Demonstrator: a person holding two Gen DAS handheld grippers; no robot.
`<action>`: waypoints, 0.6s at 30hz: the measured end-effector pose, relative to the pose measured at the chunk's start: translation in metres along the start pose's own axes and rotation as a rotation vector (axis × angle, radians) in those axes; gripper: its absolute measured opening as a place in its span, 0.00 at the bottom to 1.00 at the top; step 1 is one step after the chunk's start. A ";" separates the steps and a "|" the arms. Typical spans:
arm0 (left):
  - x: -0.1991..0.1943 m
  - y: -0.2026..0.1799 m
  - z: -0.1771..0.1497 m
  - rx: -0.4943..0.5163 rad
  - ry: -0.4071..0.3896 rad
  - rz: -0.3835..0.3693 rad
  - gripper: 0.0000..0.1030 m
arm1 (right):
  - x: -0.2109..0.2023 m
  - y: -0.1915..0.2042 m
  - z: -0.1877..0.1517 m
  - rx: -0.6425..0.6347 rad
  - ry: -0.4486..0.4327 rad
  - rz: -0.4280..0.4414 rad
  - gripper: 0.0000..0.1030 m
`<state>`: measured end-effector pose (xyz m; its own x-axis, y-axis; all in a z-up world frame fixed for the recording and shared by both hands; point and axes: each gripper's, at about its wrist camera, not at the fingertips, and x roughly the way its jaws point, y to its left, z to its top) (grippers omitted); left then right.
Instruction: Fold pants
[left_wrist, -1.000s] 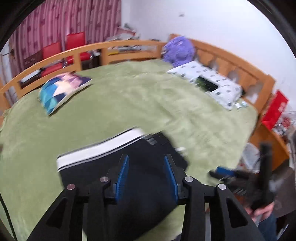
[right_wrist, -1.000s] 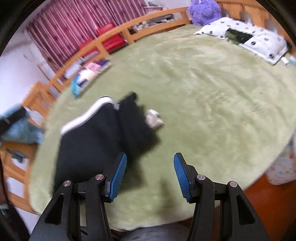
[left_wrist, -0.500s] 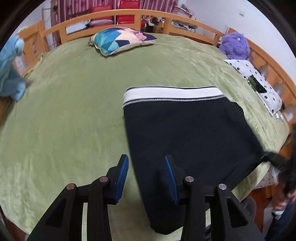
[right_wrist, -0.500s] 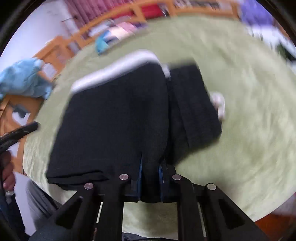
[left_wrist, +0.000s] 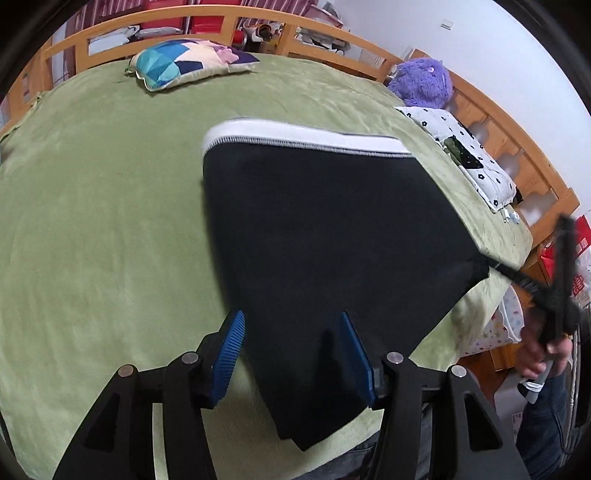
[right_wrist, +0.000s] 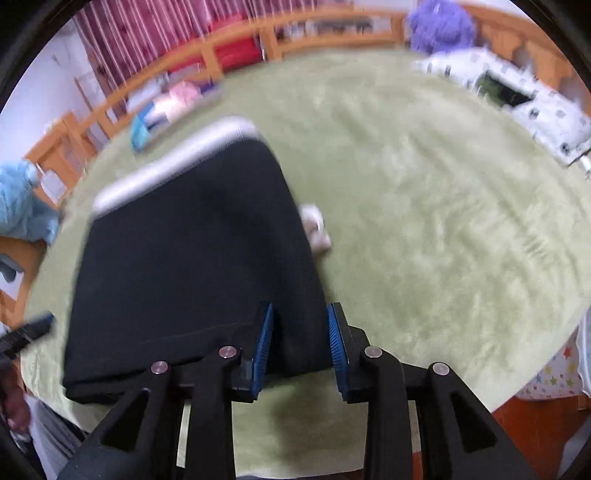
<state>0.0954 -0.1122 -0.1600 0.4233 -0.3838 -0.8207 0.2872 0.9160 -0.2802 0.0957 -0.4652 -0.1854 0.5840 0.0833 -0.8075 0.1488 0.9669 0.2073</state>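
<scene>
On green bed (left_wrist: 110, 229) | black pants (left_wrist: 314, 236) flat | wooden rail (left_wrist: 332, 40) | left gripper (left_wrist: 291, 354), right gripper (right_wrist: 300, 343) opening, unclamped

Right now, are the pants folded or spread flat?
Folded. The pants lie as a compact black panel on the green blanket, white waistband along one edge, no separate legs showing.

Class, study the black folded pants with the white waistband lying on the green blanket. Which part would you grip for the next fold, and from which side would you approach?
Probably grip the near hem edge of the black folded pants, coming from the bed's near side. The white waistband lies far across the green blanket, while the near edge already lies between the open left gripper's fingers.
</scene>
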 end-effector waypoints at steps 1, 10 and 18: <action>0.003 -0.001 -0.003 0.000 0.007 -0.008 0.50 | -0.008 0.004 0.000 -0.008 -0.041 0.007 0.33; 0.034 -0.015 -0.043 0.072 0.082 0.035 0.56 | 0.055 0.022 -0.032 -0.101 0.097 -0.025 0.34; 0.015 0.001 0.038 0.049 -0.038 0.054 0.56 | 0.024 0.049 0.045 -0.177 -0.035 0.069 0.50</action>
<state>0.1348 -0.1213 -0.1537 0.4718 -0.3386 -0.8141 0.3041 0.9291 -0.2102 0.1530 -0.4265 -0.1701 0.6158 0.1453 -0.7744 -0.0335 0.9868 0.1585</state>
